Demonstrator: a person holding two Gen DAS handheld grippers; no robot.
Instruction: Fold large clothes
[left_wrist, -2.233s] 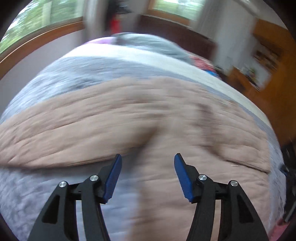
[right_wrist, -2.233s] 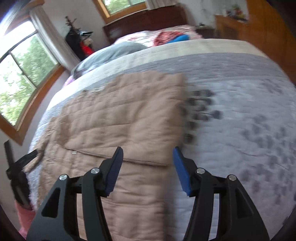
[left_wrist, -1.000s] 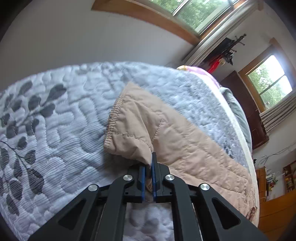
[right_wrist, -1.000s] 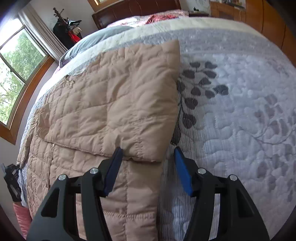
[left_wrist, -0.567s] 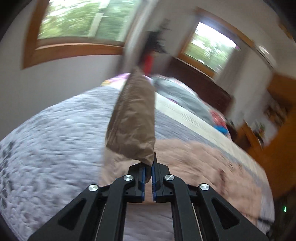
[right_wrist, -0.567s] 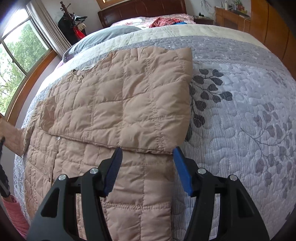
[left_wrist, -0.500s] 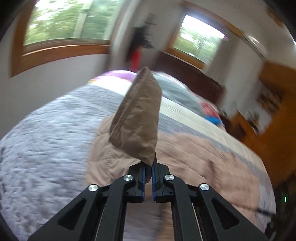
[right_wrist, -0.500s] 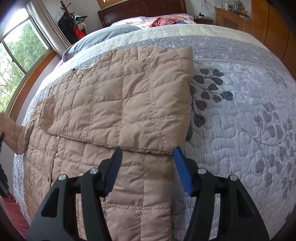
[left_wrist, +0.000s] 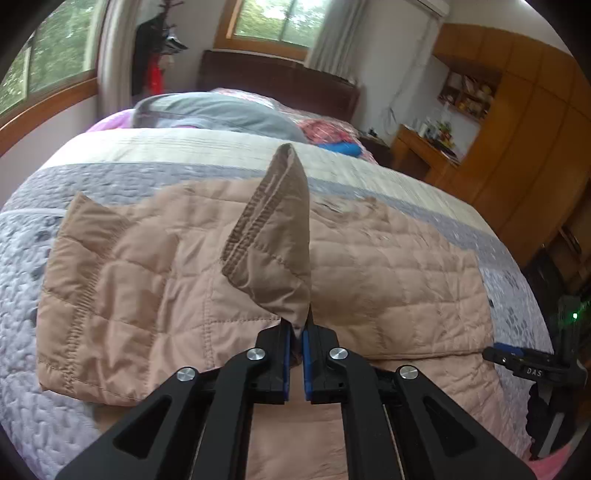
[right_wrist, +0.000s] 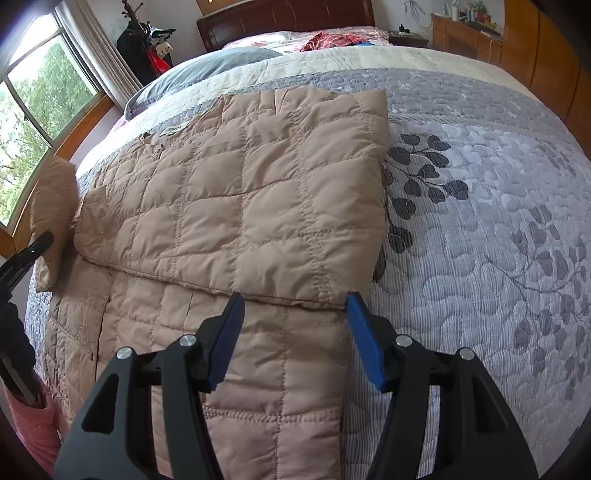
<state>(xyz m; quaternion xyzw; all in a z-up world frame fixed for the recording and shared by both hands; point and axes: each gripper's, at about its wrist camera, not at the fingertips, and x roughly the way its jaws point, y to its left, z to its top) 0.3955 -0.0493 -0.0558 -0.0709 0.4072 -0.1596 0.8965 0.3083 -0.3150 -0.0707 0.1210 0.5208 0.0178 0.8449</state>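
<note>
A beige quilted jacket (right_wrist: 258, 206) lies spread on the bed, its right side folded over the body. My left gripper (left_wrist: 295, 328) is shut on the jacket's left sleeve cuff (left_wrist: 273, 236) and holds it raised above the jacket body (left_wrist: 388, 280). The raised sleeve also shows at the left edge of the right wrist view (right_wrist: 55, 206). My right gripper (right_wrist: 295, 314) is open and empty, hovering just above the lower edge of the folded flap, near its right corner.
The grey quilted bedspread (right_wrist: 480, 221) with a leaf print covers the bed. Pillows and clothes (left_wrist: 221, 110) lie at the headboard. Wooden wardrobes (left_wrist: 535, 129) stand to the right, windows (right_wrist: 29, 110) to the left. The right gripper shows in the left wrist view (left_wrist: 532, 369).
My left gripper closed on the sleeve cuff at the bed's left side, lifted it and swung it over the jacket body. My right gripper stayed open and barely moved.
</note>
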